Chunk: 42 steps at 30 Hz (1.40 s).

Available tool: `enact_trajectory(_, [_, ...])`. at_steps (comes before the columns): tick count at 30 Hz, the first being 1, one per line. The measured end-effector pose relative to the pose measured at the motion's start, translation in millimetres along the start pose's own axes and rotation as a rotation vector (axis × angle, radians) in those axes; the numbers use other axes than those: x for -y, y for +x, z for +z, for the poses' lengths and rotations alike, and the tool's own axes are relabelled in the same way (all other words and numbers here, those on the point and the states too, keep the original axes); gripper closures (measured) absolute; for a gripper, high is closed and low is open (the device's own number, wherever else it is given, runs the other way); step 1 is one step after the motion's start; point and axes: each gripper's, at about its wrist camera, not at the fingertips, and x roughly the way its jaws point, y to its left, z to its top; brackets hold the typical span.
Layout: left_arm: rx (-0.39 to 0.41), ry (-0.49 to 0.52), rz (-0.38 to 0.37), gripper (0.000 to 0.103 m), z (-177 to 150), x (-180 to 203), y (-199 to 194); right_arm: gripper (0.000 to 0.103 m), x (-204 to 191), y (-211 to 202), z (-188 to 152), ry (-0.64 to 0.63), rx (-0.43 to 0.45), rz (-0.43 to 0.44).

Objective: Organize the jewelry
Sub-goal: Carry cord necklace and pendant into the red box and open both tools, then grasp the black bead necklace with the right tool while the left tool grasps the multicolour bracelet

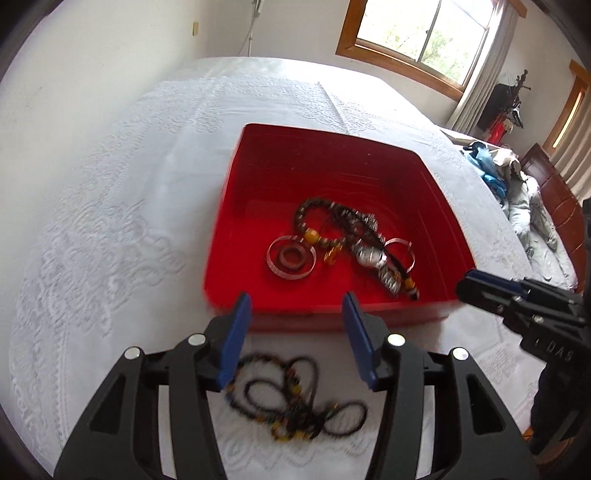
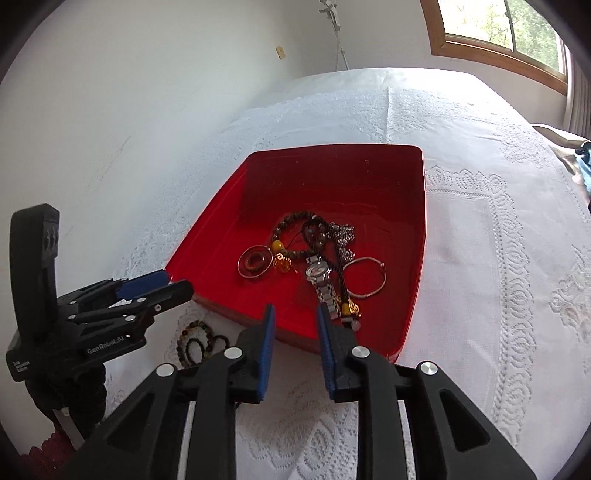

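A red tray [image 1: 314, 166] [image 2: 332, 177] lies on a white lace bedspread. In it are a brown bead bracelet [image 1: 314, 210] [image 2: 291, 221], a silver watch [image 1: 369, 254] [image 2: 319, 273], a clear bangle around a brown ring [image 1: 291, 256] [image 2: 255, 264] and a thin silver bangle [image 2: 365, 277]. A dark beaded strand [image 1: 288, 398] [image 2: 195, 339] lies tangled on the bedspread just outside the tray's near edge. My left gripper [image 1: 295, 306] hangs above that strand, open and empty. My right gripper [image 2: 295, 314] hovers over the tray's near edge with a narrow gap, nothing between its pads.
The bedspread [image 2: 480, 221] stretches wide around the tray. Crumpled clothes [image 1: 517, 184] and a wooden headboard [image 1: 561, 199] sit at the far right. A white wall runs along the left, and a window [image 1: 424, 29] is behind the bed.
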Motion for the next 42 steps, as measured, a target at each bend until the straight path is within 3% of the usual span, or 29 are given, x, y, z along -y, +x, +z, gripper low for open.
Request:
enact_trajectory(5, [0.037, 0.001, 0.041, 0.035, -30.0, -9.0, -22.3, 0.071, -7.6, -10.8, -29.2, -0.01, -0.004, -0.02])
enact_trajectory(7, [0.068, 0.017, 0.065, 0.025, -41.7, -8.3, -33.9, 0.07, -12.5, -13.3, -42.6, -0.021, -0.007, -0.032])
enact_trajectory(11, [0.103, 0.041, 0.082, 0.017, -60.6, -6.0, -52.6, 0.065, -22.2, -12.2, -61.0, -0.025, -0.036, -0.028])
enact_trajectory(19, [0.118, 0.026, 0.112, 0.011, -89.2, -14.3, -69.1, 0.023, -36.0, -0.4, -80.8, -0.011, -0.073, -0.07])
enact_trajectory(24, [0.107, -0.015, 0.149, 0.011, -98.0, -33.6, -70.1, 0.014, -45.7, 9.0, -86.6, 0.0, -0.102, -0.09])
enact_trajectory(31, [0.103, -0.116, 0.216, 0.011, -108.7, -75.4, -74.8, 0.013, -64.4, 20.8, -85.3, -0.025, -0.112, -0.039])
enact_trajectory(38, [0.086, -0.142, 0.229, 0.011, -111.8, -92.8, -74.8, 0.014, -85.3, 46.4, -76.6, -0.071, -0.147, 0.003])
enact_trajectory(42, [0.066, -0.16, 0.229, 0.011, -112.9, -100.2, -69.7, 0.025, -96.7, 63.2, -72.3, -0.101, -0.185, 0.014])
